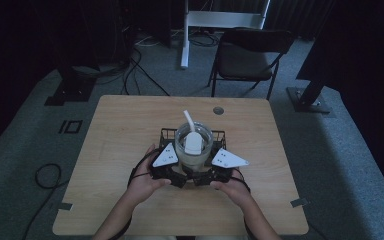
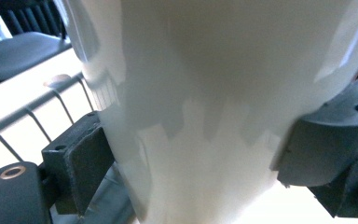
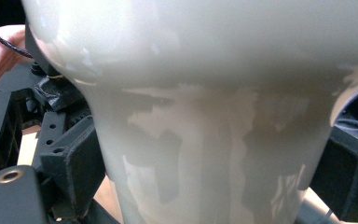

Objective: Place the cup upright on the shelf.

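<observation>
A translucent whitish cup [image 1: 194,146] stands in a black wire basket [image 1: 166,134] on the wooden table [image 1: 125,125]. A white object [image 1: 192,142] and a white stick [image 1: 188,120] rest inside it. My left gripper [image 1: 174,169] presses on the cup's near left side and my right gripper [image 1: 214,171] on its near right side. In the left gripper view the cup [image 2: 205,70] sits between both jaws of the left gripper [image 2: 196,158], which touch its wall. In the right gripper view the right gripper [image 3: 205,172] clamps the cup [image 3: 205,56] the same way.
A dark folding chair [image 1: 247,55] and a white desk leg [image 1: 185,35] stand beyond the table's far edge. A round grommet [image 1: 218,110] lies behind the basket. Cables [image 1: 47,175] lie on the floor at left. The basket rim [image 2: 37,102] runs beside the left jaw.
</observation>
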